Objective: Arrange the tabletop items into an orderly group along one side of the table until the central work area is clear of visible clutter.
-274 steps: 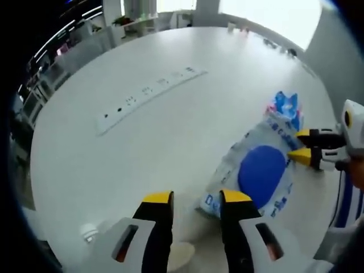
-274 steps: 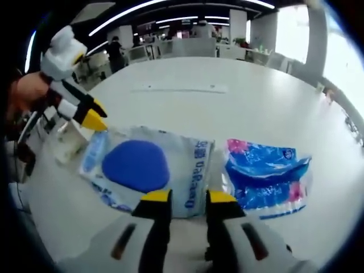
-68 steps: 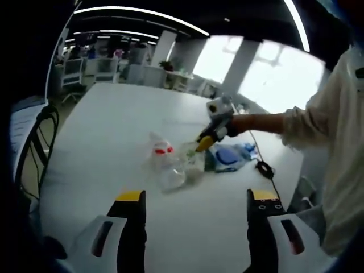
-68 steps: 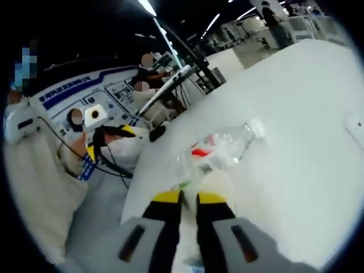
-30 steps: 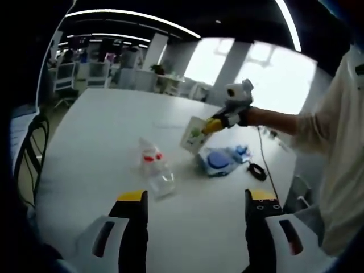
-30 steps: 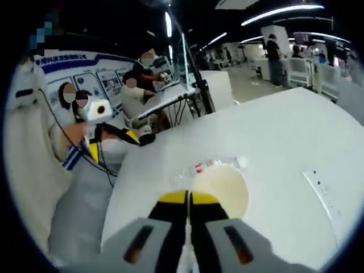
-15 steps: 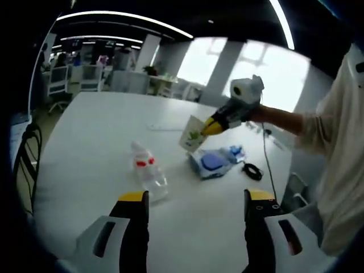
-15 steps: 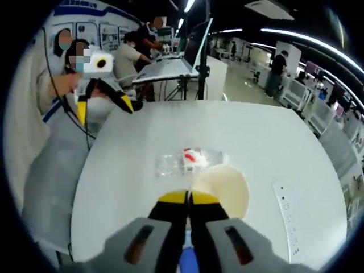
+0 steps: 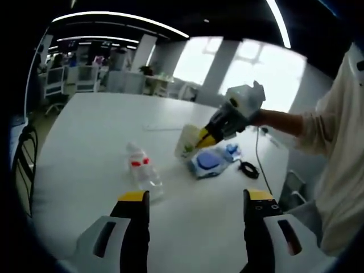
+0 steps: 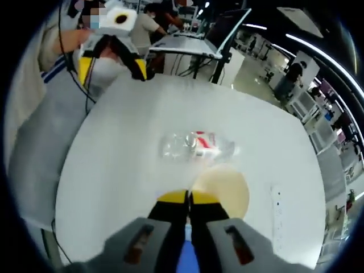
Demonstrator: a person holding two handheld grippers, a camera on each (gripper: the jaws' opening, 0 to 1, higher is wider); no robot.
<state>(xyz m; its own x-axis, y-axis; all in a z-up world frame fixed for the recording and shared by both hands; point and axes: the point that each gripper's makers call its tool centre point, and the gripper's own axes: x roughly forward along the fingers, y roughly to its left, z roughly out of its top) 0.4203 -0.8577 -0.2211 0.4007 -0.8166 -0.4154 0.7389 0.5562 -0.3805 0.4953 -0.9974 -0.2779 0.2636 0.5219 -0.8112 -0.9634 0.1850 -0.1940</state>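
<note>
Moved: the right gripper (image 9: 203, 138) has come down with the paper cup (image 9: 186, 141), nearer the blue packets (image 9: 211, 161).
Right gripper: pinched tight on the cup's rim.
Left gripper (image 9: 196, 199): jaws wide apart, holding nothing.
Done: packets sit together by the table (image 9: 85, 142) edge.
Left: the water bottle (image 9: 142, 173) lies alone, well apart from them.

left gripper (image 9: 196, 199) fingers spread wide | right gripper (image 10: 188, 197) fingers pinched together
</note>
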